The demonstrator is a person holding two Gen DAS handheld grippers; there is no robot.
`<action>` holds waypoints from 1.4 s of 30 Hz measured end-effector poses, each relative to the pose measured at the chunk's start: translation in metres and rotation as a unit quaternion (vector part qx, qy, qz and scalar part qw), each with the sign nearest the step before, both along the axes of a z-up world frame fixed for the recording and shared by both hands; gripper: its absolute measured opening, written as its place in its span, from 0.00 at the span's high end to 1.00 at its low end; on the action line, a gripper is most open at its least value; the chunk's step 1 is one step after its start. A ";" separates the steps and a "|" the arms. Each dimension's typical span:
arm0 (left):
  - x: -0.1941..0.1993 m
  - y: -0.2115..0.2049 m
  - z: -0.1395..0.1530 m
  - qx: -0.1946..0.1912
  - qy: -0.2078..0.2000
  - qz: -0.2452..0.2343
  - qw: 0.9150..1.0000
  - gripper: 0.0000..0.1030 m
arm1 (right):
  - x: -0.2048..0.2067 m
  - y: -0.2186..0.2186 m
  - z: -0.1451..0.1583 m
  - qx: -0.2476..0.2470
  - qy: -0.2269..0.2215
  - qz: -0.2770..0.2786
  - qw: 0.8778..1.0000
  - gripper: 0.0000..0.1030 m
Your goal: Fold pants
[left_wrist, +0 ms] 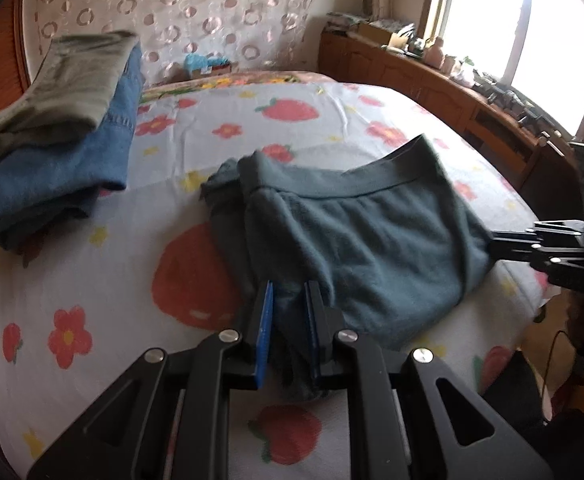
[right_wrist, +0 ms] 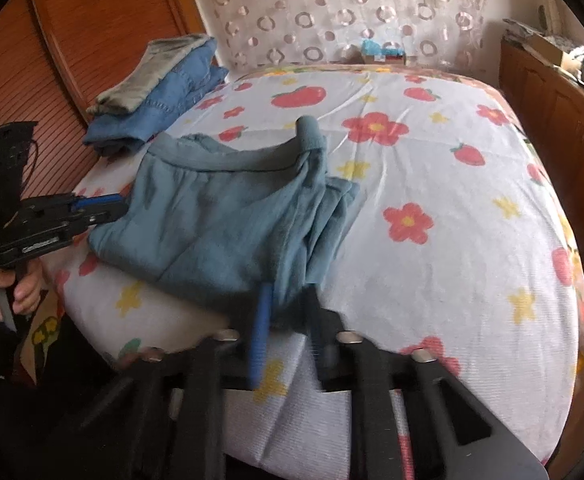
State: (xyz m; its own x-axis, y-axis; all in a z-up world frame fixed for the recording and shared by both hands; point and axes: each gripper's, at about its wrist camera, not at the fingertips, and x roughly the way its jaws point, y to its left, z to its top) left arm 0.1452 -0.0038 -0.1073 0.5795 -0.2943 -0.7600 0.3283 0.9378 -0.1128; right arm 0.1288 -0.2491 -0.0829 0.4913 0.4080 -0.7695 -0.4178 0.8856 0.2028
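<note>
Nearest the lens in the left wrist view, our left gripper stood clamped on a bunched corner of the teal pants, dark cloth filling the narrow gap between its blue-lined fingers. In the right wrist view our right gripper, blurred at the lower centre, was pinched on the near edge of the same pants — cloth lay between its fingers, and we judged the grip firm. We held one corner each, it seemed, so the folded stack could be carried or laid as one piece without slumping.

The pants lay in the middle of the frame on the strawberry-print bedsheet, already doubled over, the waistband towards the headboard and some loose fabric bunched at its left end. We judged the fold well along, with squaring-up left.

Further back, at the upper left, sat a pile of folded clothes — olive on top of blue denim — probably the place for finished items. Behind everything, the circle-patterned headboard closed the view.
</note>
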 end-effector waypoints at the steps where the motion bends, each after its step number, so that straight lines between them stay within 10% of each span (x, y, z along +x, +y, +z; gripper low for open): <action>1: -0.001 0.001 0.000 -0.002 -0.003 0.000 1.000 0.86 | -0.002 0.000 0.001 -0.003 -0.007 0.000 1.000 0.97; 15: 0.000 0.010 -0.009 -0.005 -0.004 0.029 1.000 0.58 | -0.008 -0.010 0.001 -0.021 -0.026 -0.016 0.999 0.98; 38: 0.002 0.012 -0.007 0.000 -0.008 0.036 0.999 0.47 | -0.009 -0.023 0.009 -0.007 -0.046 -0.048 0.998 0.99; 42: 0.008 0.010 0.006 0.000 -0.021 0.031 0.999 0.47 | -0.001 -0.026 0.019 0.002 -0.051 -0.058 0.997 0.60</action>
